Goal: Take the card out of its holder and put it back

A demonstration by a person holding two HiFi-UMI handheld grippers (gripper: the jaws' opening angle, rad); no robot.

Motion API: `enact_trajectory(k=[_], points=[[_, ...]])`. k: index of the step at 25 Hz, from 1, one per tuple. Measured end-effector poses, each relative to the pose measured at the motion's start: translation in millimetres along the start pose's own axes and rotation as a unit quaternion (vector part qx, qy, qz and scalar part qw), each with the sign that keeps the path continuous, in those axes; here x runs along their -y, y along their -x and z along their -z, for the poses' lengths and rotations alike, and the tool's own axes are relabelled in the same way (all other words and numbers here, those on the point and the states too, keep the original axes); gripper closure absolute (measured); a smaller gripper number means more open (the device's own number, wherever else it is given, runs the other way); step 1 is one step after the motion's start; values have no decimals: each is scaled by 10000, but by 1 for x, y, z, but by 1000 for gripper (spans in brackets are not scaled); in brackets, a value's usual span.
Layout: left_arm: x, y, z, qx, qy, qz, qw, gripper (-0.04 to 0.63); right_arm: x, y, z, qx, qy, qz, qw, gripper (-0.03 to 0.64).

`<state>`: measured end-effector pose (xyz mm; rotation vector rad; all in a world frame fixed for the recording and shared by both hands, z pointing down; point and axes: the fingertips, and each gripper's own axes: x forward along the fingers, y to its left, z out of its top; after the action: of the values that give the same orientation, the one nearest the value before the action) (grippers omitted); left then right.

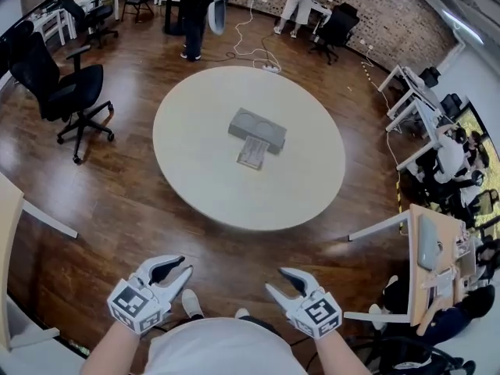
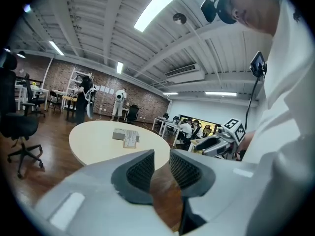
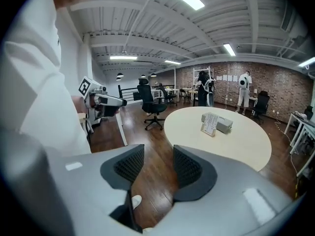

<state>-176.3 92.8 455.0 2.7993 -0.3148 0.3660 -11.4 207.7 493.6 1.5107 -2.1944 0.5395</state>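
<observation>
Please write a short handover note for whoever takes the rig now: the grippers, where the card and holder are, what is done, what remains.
Left gripper: open, empty, held low near the body, away from the table.
Right gripper: likewise open and empty.
Holder: grey, near the middle of the round table. The card stands at its front, apparently seated in it.
Done: nothing visible.
Left: approach, pull the card out, put it back.

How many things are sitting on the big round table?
2. A grey holder sits near the middle of the table, and a printed card rests against its near side. The head view shows the whole top, so little could be hidden.
</observation>
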Motion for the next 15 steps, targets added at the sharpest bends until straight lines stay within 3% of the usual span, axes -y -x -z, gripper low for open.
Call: enact_trajectory(k=[6, 15], points=[[55, -26, 10, -93, -134, 90, 9998, 491, -12, 65, 39, 90, 16, 135, 9999, 430], [174, -75, 9, 51, -513, 242, 9984, 491, 7, 178, 107, 192, -71, 486, 9986, 431]])
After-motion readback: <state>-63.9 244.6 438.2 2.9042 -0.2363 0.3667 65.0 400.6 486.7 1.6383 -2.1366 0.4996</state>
